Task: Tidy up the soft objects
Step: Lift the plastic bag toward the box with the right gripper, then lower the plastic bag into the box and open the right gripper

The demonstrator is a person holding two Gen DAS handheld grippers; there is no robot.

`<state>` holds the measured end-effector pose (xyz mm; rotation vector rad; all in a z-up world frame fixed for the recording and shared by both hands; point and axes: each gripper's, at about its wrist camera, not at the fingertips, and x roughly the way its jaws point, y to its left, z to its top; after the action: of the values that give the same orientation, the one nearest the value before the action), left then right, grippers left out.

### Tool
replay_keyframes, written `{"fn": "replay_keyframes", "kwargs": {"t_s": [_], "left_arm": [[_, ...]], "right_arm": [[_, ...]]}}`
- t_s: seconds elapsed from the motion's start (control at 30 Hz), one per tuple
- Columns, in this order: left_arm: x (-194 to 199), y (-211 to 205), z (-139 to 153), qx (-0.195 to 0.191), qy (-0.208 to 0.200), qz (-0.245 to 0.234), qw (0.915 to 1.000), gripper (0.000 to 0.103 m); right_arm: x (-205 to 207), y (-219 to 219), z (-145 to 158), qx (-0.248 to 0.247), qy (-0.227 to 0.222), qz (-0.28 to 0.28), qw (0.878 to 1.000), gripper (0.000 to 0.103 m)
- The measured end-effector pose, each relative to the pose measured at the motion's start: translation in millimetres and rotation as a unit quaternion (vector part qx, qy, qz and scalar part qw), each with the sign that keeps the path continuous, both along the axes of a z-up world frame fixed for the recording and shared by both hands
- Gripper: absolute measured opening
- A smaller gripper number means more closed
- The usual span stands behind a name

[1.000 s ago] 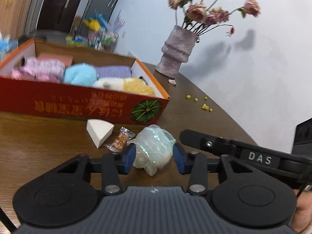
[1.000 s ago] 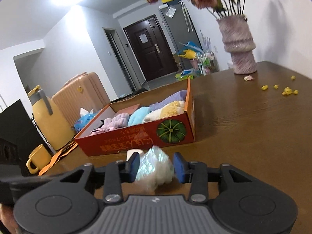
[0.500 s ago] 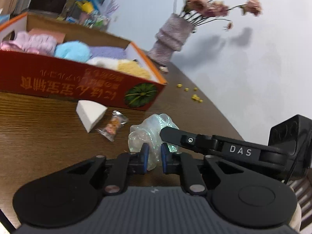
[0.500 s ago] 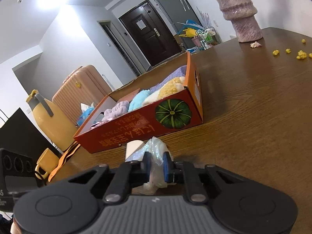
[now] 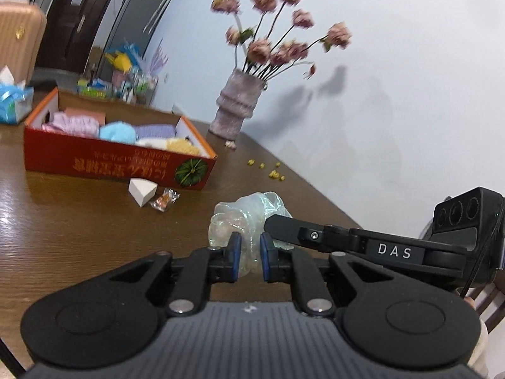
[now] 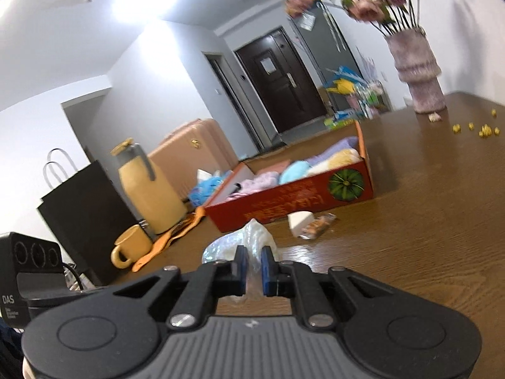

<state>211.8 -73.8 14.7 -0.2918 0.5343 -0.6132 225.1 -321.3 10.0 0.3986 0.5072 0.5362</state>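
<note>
A crumpled clear plastic bag [image 5: 249,211] hangs a little above the brown table, held from two sides. My left gripper [image 5: 251,246] is shut on its near fold, blue pads pressing the film. My right gripper [image 6: 252,259] also pinches the bag [image 6: 255,235], its jaws still closing on the thin plastic. In the left wrist view the right gripper's black finger [image 5: 315,233] reaches in from the right. Farther back, the red cardboard box [image 5: 110,164] holds several soft cloths in pink, blue, purple and yellow.
A white sponge wedge [image 5: 142,189] and a wrapped candy [image 5: 164,200] lie in front of the box. A flower vase [image 5: 236,107] and yellow crumbs [image 5: 274,173] are at the back right. A yellow jug [image 6: 145,189], mug [image 6: 131,244] and black paper bag [image 6: 82,211] stand at the left.
Both grippers went from open around the bag to shut on it. They have since pulled back from the box and risen slightly, carrying the bag.
</note>
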Motion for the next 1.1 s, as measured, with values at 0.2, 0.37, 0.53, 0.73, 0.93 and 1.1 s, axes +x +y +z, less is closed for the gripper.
{"fn": "replay_keyframes", "kwargs": {"t_s": [0.2, 0.37, 0.53, 0.73, 0.93, 1.1], "left_arm": [[-39, 7, 18, 0.0, -0.033, 0.006, 0.9994, 0.013], [-55, 17, 30, -0.005, -0.054, 0.014, 0.9984, 0.013], [-52, 23, 36, -0.006, -0.065, 0.02, 0.9976, 0.013], [-12, 27, 38, -0.004, -0.071, 0.022, 0.9972, 0.013], [80, 30, 46, 0.0, -0.051, 0.015, 0.9986, 0.013], [176, 32, 49, 0.011, -0.027, 0.018, 0.9994, 0.013]], "right_arm": [[-39, 8, 20, -0.005, -0.033, 0.006, 0.999, 0.009], [-58, 16, 35, -0.009, -0.058, 0.013, 0.998, 0.008], [-61, 26, 46, -0.019, -0.073, 0.018, 0.997, 0.009], [-29, 33, 51, -0.021, -0.07, 0.015, 0.997, 0.008], [42, 44, 58, -0.043, -0.067, 0.006, 0.997, 0.008], [141, 51, 62, -0.048, -0.047, -0.001, 0.998, 0.007]]}}
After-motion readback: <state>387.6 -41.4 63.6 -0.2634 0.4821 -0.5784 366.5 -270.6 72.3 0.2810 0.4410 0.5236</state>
